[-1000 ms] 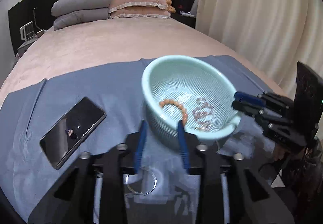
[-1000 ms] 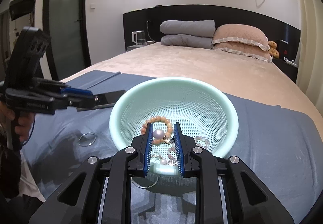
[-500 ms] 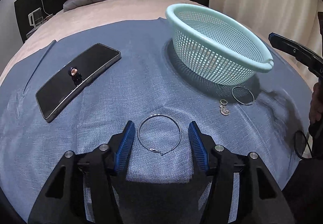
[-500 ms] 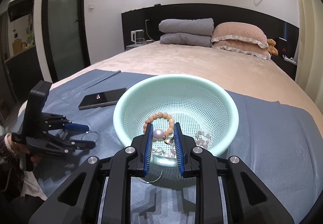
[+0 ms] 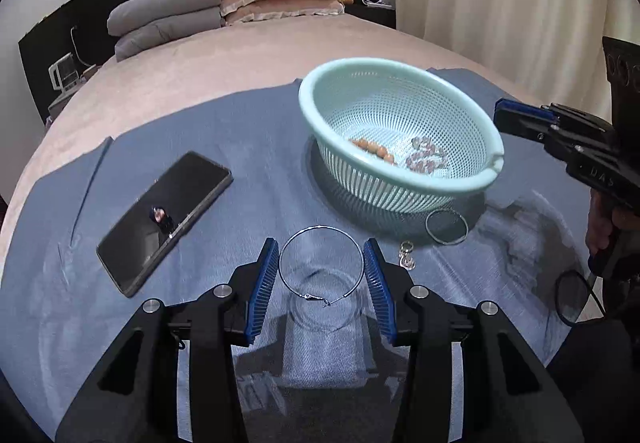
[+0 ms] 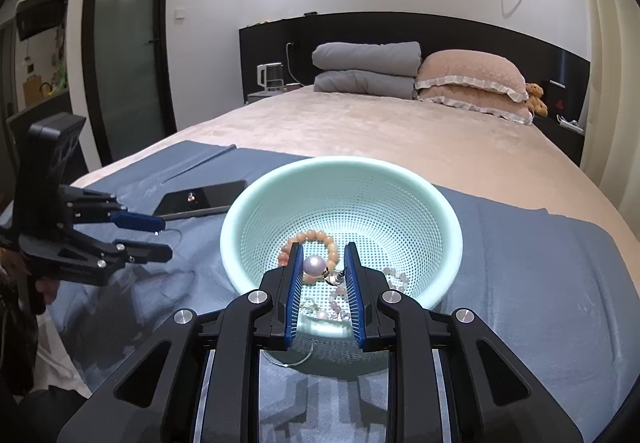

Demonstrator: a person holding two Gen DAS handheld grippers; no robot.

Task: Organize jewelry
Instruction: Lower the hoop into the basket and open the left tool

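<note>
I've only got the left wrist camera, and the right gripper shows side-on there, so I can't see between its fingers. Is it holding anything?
Observer: Yes. In the right wrist view the right gripper is shut on a pearl.
Operator: Is it a bare pearl?
Observer: No, a small metal fitting hangs at its right side.
Operator: Where is it relative to the basket?
Observer: It shows against the inside of the basket, just past the near rim, in front of the orange bead bracelet.
</note>
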